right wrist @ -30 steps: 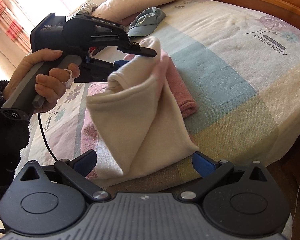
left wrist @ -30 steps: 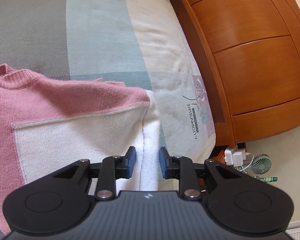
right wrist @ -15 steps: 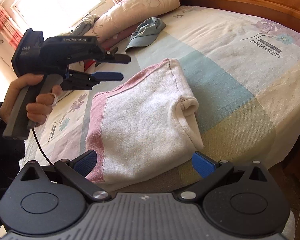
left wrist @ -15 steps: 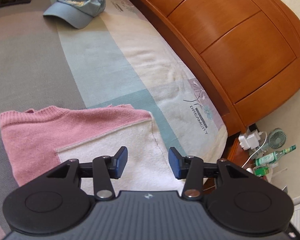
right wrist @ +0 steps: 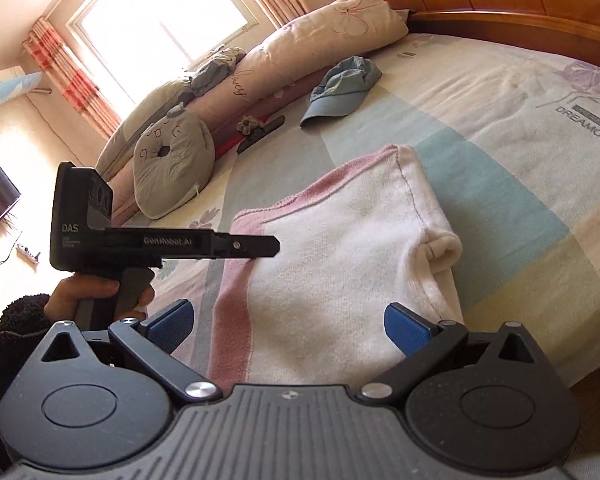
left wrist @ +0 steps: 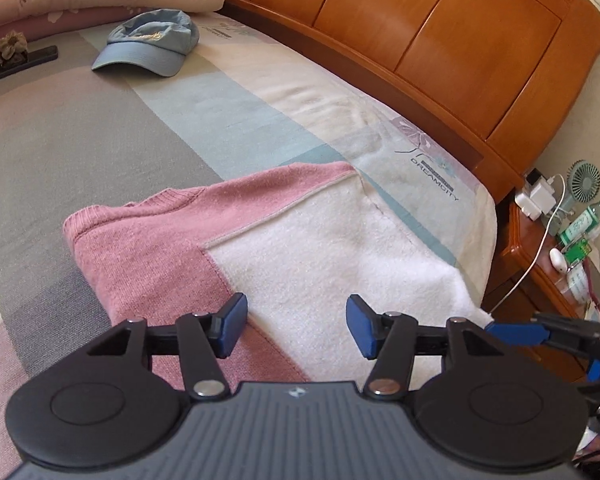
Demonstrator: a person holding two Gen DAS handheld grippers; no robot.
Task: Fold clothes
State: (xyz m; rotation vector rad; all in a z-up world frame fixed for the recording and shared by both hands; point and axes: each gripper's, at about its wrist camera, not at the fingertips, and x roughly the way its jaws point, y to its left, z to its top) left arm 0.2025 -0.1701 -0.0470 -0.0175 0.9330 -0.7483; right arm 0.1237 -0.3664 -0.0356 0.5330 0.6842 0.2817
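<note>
Both your grippers sit spread with nothing pinched: left gripper (left wrist: 296, 326) opening, right gripper (right wrist: 286, 324) wide, sweater (left wrist: 300, 248) folded mid-frame on the bed (left wrist: 80, 140).

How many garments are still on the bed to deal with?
2: the pink-and-white sweater, folded near the bed's edge, and a blue cap by the pillows. More may lie outside the views.

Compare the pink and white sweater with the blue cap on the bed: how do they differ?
The sweater is two-coloured, pink with a large white panel; the cap is plain light blue. The sweater lies folded flat, close before both grippers; the cap sits rumpled farther off, near the pillows. The sweater is clearly larger. Both rest on the bed, and no gripper touches them.
</note>
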